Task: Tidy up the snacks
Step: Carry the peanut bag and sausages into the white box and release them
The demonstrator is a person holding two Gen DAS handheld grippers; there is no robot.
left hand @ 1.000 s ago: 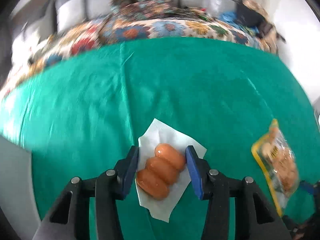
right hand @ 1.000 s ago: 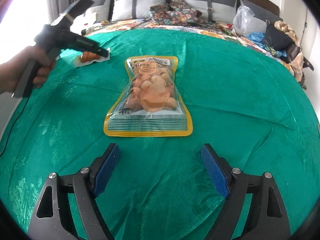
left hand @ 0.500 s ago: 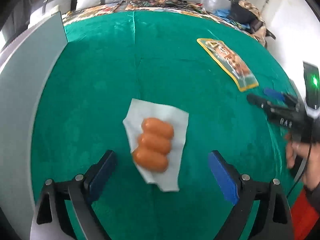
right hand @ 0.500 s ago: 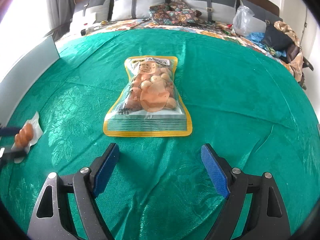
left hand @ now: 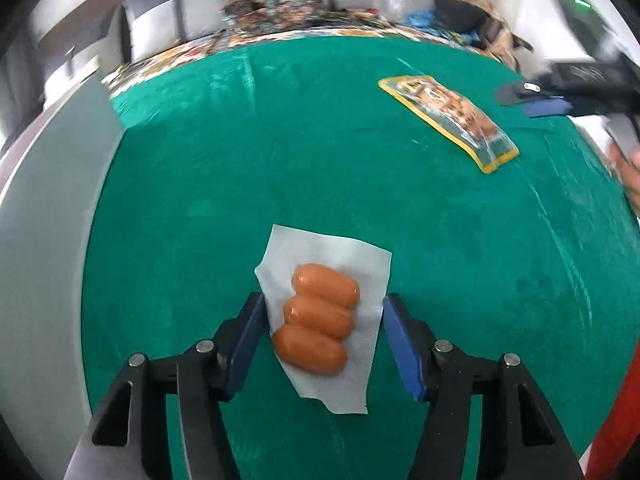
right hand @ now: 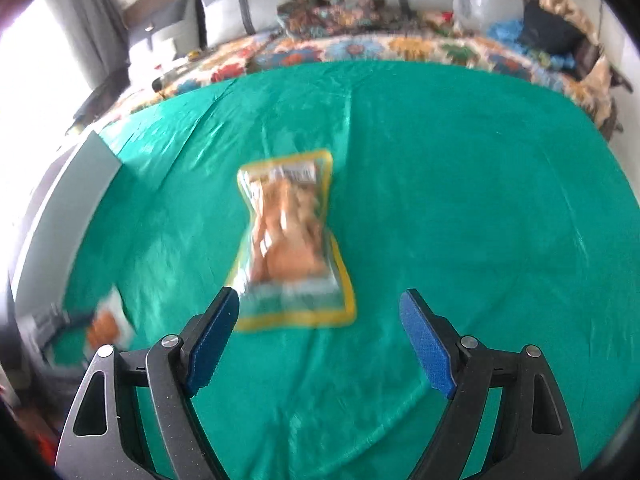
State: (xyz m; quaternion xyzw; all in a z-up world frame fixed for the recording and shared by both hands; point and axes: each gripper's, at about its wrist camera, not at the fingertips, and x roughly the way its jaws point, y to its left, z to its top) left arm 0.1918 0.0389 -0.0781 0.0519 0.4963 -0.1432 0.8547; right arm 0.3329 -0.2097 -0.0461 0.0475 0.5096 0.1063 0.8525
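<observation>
A white packet of three orange sausages [left hand: 320,320] lies flat on the green cloth [left hand: 280,160]. My left gripper [left hand: 323,300] straddles it; its jaws are closing, with the blue pads [left hand: 248,332] level with the wrapper's side edges and clear of the sausages. The yellow-rimmed clear bag of snacks [right hand: 288,232] lies just beyond my right gripper [right hand: 319,294], which hangs open above the cloth with nothing between its fingers. In the left wrist view the bag [left hand: 448,112] sits far right, with the right gripper [left hand: 536,100] beside it. The right wrist view is blurred; the sausage packet [right hand: 106,324] shows at its lower left.
A grey upright panel [left hand: 40,240] borders the cloth on the left. Behind the cloth lie a patterned blanket [right hand: 360,48], grey pillows [right hand: 224,12] and bags [right hand: 552,24]. A person's hand [left hand: 628,168] shows at the right edge.
The left gripper carried the sausage packet to a nearer spot, let it go with jaws wide, and has narrowed around it again. The right gripper has risen, so the bag looks smaller and blurred.
</observation>
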